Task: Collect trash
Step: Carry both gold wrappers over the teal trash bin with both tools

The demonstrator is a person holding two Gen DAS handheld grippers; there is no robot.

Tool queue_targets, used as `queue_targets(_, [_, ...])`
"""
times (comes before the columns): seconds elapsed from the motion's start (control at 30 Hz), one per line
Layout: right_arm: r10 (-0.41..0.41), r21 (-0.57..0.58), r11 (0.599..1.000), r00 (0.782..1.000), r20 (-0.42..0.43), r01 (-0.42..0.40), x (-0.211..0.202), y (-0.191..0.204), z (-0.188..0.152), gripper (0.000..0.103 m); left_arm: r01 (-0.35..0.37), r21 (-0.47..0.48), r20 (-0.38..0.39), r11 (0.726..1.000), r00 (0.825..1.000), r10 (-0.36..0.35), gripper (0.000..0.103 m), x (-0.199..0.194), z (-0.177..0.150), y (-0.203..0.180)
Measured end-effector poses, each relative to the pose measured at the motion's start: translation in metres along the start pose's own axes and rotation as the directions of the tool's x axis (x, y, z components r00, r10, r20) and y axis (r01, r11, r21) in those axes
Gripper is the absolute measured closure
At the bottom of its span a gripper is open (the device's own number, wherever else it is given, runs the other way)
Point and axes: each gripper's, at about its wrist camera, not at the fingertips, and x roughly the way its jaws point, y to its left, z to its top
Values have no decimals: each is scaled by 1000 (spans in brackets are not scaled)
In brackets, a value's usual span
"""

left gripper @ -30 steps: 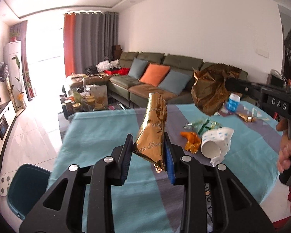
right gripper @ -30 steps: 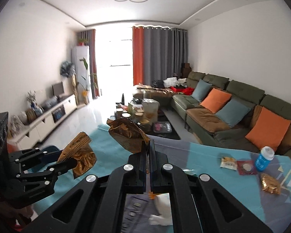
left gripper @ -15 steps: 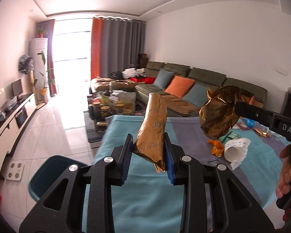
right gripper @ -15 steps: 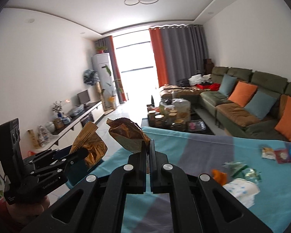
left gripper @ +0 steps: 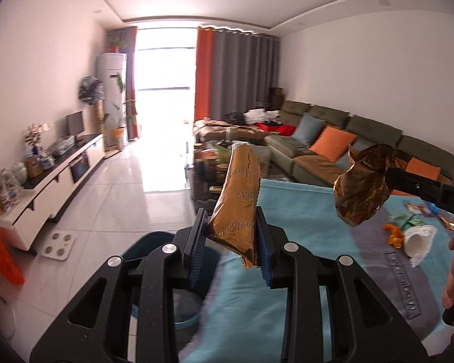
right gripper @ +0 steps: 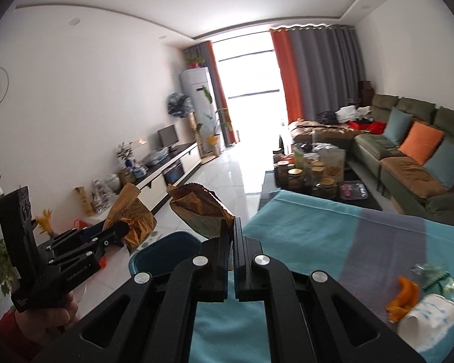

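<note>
My left gripper (left gripper: 230,242) is shut on a long gold snack wrapper (left gripper: 238,199) that stands up between its blue pads. It hovers past the table's left edge, above a dark teal bin (left gripper: 163,251). My right gripper (right gripper: 230,236) is shut on a crumpled gold-brown wrapper (right gripper: 198,208), also near the teal bin (right gripper: 163,249). Each view shows the other gripper: the right one with its wrapper (left gripper: 363,184) at the right, the left one with its wrapper (right gripper: 133,214) at the left. On the table lie a crushed white paper cup (right gripper: 429,317), an orange scrap (right gripper: 404,298) and clear plastic.
The table wears a teal and grey cloth (right gripper: 317,236). Beyond it stand a cluttered coffee table (right gripper: 311,172), a green sofa (right gripper: 414,157) with orange and blue cushions, and a white TV cabinet (left gripper: 57,175) along the left wall. A white scale (left gripper: 59,242) lies on the tiled floor.
Both grippers have swung left with their wrappers, from over the table toward its left edge. The teal bin now sits right below them.
</note>
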Motion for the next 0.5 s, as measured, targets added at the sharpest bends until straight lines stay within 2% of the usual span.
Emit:
queue_targets(0.23, [99, -11, 995, 993, -67, -100, 45, 20, 9, 101, -81, -38, -22, 996, 997, 80, 72, 0, -1, 45])
queue_targets(0.4, [149, -24, 988, 979, -136, -154, 88, 41, 11, 101, -119, -66, -67, 991, 991, 115, 72, 9, -10, 69])
queue_targets(0.5, [167, -25, 984, 968, -186, -175, 114, 49, 10, 101, -121, -102, -97, 987, 989, 112, 72, 18, -17, 82])
